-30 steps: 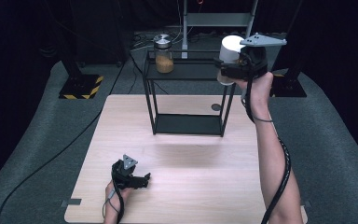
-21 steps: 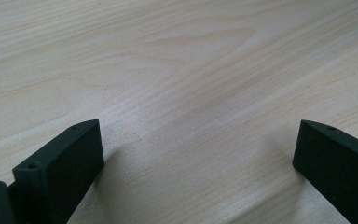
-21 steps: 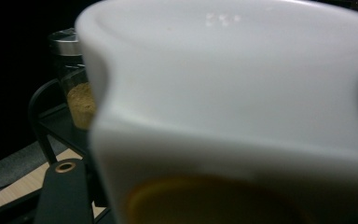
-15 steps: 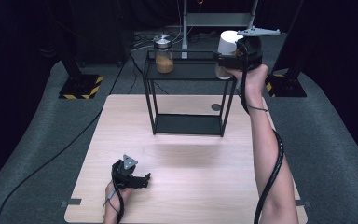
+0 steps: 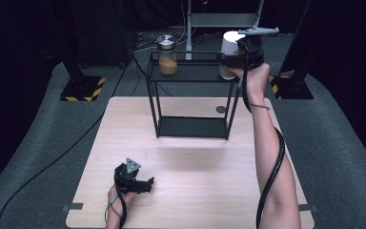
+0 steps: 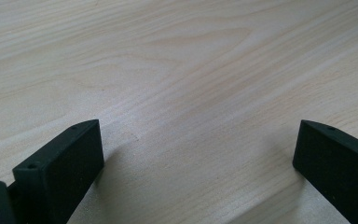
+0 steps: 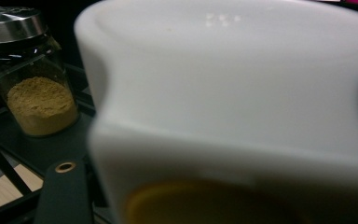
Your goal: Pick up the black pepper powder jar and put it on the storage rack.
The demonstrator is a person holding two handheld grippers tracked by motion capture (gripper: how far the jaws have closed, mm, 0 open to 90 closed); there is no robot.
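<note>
The right gripper (image 5: 236,59) is clenched on a white-lidded jar (image 5: 228,47), held over the right end of the black rack (image 5: 190,71) — its top shelf has bare room between this jar and the glass spice jar (image 5: 167,55) at the left end. The left gripper (image 5: 136,181) rests on the table (image 5: 209,167) near its front edge (jaws spread wide, nothing between them).

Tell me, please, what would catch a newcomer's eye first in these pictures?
First, the white-capped jar, held up in the right tool at the right end of the black wire rack's top shelf. Next, the glass jar of tan powder with a metal lid, standing at that shelf's left end. Last, the left tool, jaws wide apart, resting low on the bare wooden table near the front.
</note>
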